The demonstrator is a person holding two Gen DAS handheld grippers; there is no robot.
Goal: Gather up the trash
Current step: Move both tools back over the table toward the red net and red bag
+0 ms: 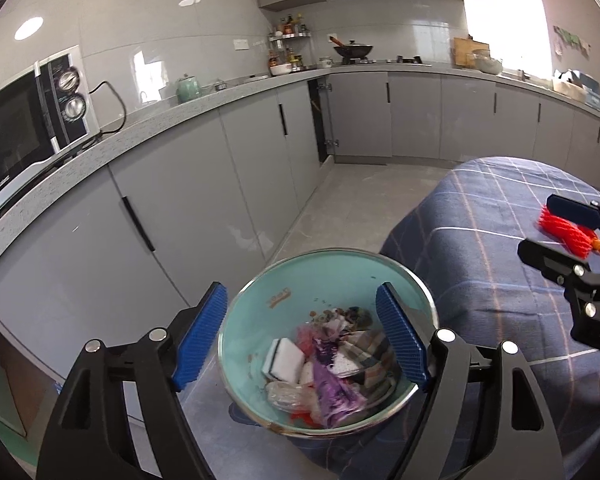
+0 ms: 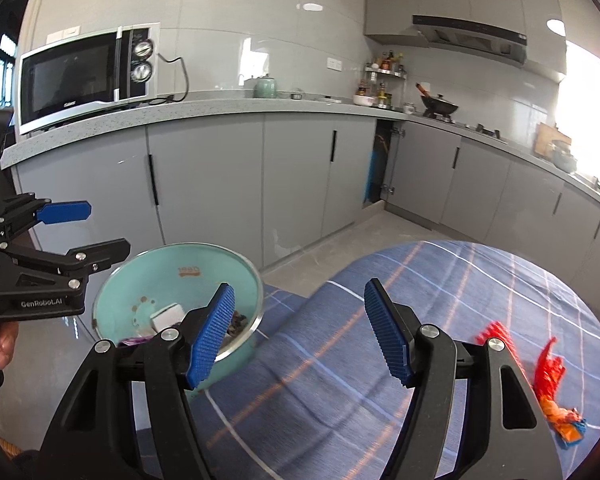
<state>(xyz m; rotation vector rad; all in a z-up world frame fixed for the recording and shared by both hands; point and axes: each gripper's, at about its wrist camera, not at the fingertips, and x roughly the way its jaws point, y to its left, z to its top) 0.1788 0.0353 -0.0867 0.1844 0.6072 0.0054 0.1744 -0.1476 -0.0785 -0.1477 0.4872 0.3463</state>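
Jaws of the left gripper (image 1: 300, 340) stand wide apart and hold nothing; the turquoise bin (image 1: 256, 320) shows between and below them, with a white sponge (image 1: 284, 362), a purple wrapper (image 1: 332, 392) and other scraps inside. This bin stands just beside the edge of the table (image 1: 480, 240), which a blue checked cloth covers. Jaws of the right gripper (image 2: 300, 336) are also open and empty, over bare cloth. To their right, apart from them, the red and orange wrapper (image 2: 548, 376) lies on the table.
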